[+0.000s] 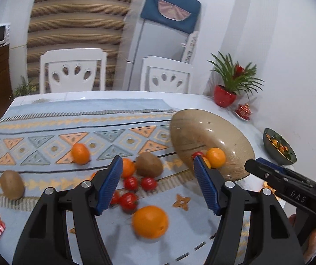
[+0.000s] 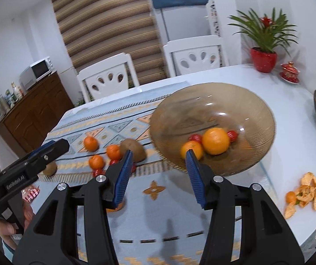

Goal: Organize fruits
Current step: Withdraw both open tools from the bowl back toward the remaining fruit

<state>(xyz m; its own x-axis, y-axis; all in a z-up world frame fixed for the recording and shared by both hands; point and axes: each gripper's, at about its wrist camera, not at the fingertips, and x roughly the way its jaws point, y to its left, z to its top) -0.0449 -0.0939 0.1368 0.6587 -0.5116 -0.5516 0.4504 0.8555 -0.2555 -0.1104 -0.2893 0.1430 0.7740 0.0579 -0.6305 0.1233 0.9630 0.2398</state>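
With both the left gripper (image 1: 158,185) and right gripper (image 2: 159,176) spread wide and empty, the big orange (image 1: 150,222) is probably best pinched firmly across its round, roll-prone middle.

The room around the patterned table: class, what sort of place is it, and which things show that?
Most likely a home dining room or kitchen: white cut-out-back dining chairs at the table, a tall white fridge behind, and a white microwave oven on a brown wooden sideboard.
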